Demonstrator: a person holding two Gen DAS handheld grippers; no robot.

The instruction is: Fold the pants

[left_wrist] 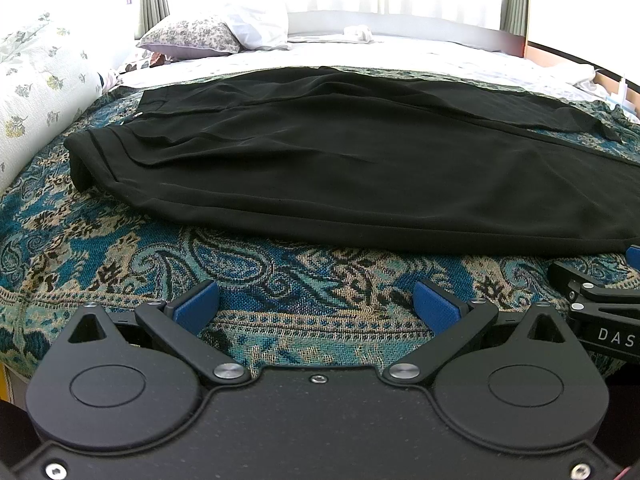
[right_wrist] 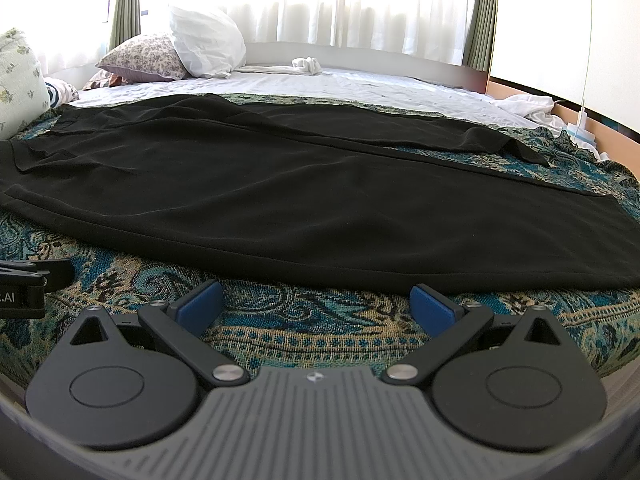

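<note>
Left gripper [left_wrist: 316, 306]: blue-padded fingers [left_wrist: 196, 306] spread wide, holding nothing, above the bedspread.
Right gripper [right_wrist: 316, 306]: fingers equally wide apart, empty.
Pants [left_wrist: 340, 168]: black, spread flat just ahead of both grippers.
Bedspread [left_wrist: 120, 248]: blue paisley, under the pants.

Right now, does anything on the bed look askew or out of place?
The black pants lie spread on the patterned blanket, but one leg splays off at an angle and the fabric is wrinkled. Both grippers, left and right, are open, holding nothing.
</note>
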